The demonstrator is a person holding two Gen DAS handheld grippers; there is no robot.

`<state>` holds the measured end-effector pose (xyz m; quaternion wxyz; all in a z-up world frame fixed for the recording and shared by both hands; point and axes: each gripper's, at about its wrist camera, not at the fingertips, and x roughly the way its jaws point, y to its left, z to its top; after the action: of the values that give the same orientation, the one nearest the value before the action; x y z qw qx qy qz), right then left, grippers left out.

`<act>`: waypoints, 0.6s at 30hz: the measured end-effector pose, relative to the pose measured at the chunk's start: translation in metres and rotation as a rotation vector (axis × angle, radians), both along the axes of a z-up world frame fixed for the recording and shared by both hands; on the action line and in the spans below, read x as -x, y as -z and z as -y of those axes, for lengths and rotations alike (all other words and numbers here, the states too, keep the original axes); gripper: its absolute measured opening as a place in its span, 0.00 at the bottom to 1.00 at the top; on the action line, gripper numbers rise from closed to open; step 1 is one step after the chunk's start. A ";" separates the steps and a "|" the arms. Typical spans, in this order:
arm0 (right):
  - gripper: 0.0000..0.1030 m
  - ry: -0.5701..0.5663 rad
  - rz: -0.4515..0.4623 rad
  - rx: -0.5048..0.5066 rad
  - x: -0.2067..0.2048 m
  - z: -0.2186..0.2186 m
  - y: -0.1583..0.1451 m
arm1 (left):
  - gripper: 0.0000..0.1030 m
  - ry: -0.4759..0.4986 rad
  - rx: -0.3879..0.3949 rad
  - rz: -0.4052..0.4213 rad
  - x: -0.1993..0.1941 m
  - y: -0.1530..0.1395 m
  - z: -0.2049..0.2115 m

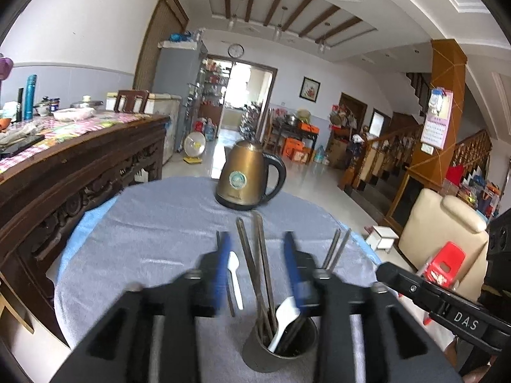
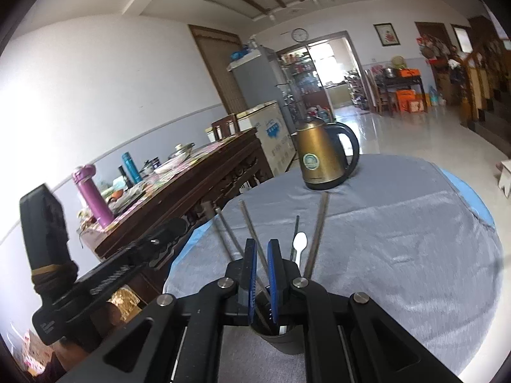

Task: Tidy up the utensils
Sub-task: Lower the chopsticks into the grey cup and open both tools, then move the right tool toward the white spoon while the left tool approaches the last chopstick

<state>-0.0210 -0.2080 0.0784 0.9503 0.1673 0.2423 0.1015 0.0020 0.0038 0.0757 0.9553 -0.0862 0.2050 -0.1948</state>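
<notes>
kettle (image 1: 247, 178) beyond open cloth (image 1: 153, 223)

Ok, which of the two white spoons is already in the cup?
The right-hand spoon in the left wrist view: it stands bowl-up in the dark cup. The other spoon lies flat on the grey cloth.

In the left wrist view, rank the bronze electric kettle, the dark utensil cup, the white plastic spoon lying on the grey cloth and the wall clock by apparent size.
1. Bronze electric kettle
2. Dark utensil cup, though it looks enlarged by being nearest the camera; close to the kettle.
3. White plastic spoon
4. Wall clock, far away.
</notes>
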 end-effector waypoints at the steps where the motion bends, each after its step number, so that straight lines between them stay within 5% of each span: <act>1: 0.11 0.009 -0.003 -0.008 0.000 0.003 0.001 | 0.42 -0.009 0.006 0.010 0.001 -0.001 -0.003; 10: 0.19 0.080 -0.032 -0.054 -0.001 0.022 0.009 | 0.50 -0.115 0.043 -0.043 -0.015 0.008 -0.033; 14: 0.19 0.090 -0.045 -0.064 -0.004 0.025 0.012 | 0.52 -0.158 0.006 -0.080 -0.022 0.016 -0.035; 18: 0.19 0.094 -0.053 -0.067 -0.003 0.025 0.013 | 0.64 -0.204 -0.049 -0.114 -0.028 0.026 -0.036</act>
<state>-0.0176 -0.2330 0.0651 0.9412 0.2127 0.2556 0.0602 0.0305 0.0398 0.0499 0.9587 -0.0942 0.2541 -0.0864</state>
